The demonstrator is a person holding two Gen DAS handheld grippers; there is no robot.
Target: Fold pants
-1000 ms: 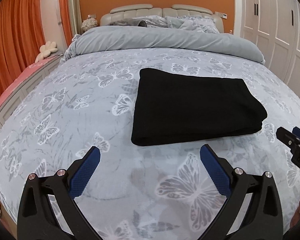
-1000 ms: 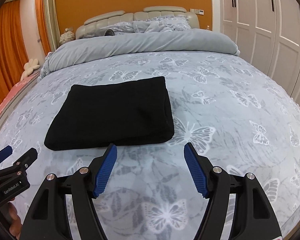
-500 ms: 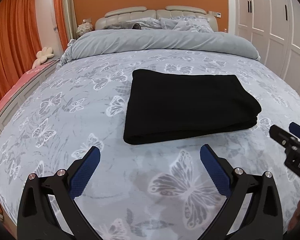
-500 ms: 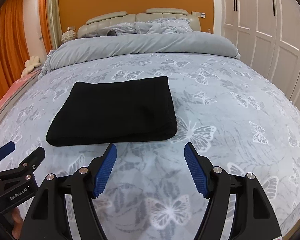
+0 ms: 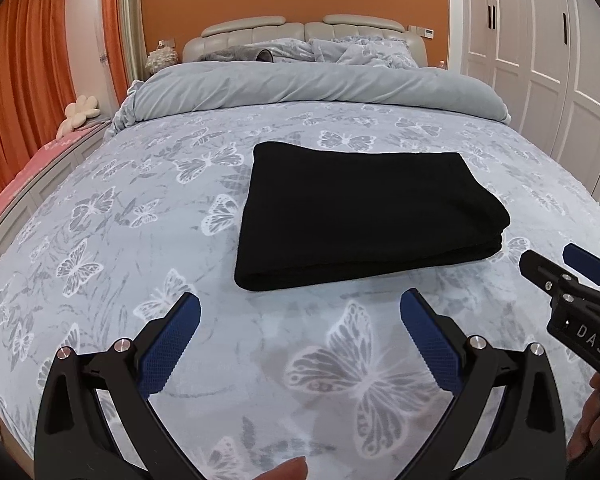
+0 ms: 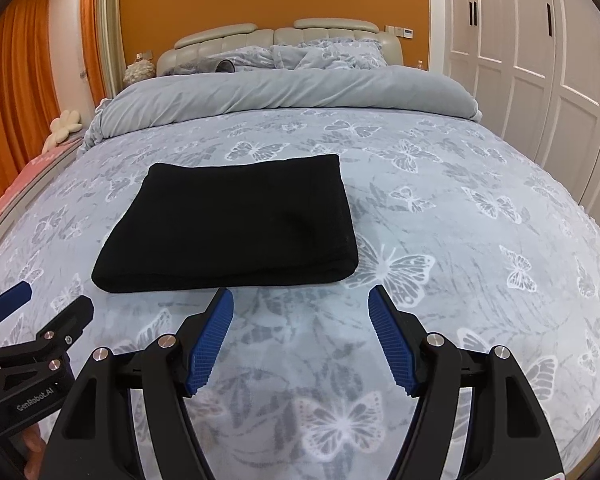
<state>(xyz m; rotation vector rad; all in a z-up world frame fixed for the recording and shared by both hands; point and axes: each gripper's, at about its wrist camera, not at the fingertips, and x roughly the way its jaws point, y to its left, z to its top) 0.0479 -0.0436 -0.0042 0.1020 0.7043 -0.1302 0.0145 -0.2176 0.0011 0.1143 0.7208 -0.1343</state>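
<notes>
The black pants (image 5: pixel 364 212) lie folded into a flat rectangle on the butterfly-print bed cover (image 5: pixel 120 240); they also show in the right wrist view (image 6: pixel 236 224). My left gripper (image 5: pixel 300 312) is open and empty, a short way in front of the pants' near edge. My right gripper (image 6: pixel 300 304) is open and empty, just in front of the pants' near right corner. Each gripper shows at the edge of the other's view: the right one (image 5: pixel 560 268) and the left one (image 6: pixel 48 304).
A rolled grey duvet (image 5: pixel 320 88) and pillows (image 5: pixel 360 46) lie at the head of the bed by the padded headboard (image 5: pixel 300 28). White wardrobe doors (image 5: pixel 548 48) stand on the right. Orange curtains (image 5: pixel 16 80) and a flower cushion (image 5: pixel 80 112) are on the left.
Both grippers have pulled back and tilted up a little, so the pants sit lower and farther in view. The pants have not moved. Both grippers stay open.
</notes>
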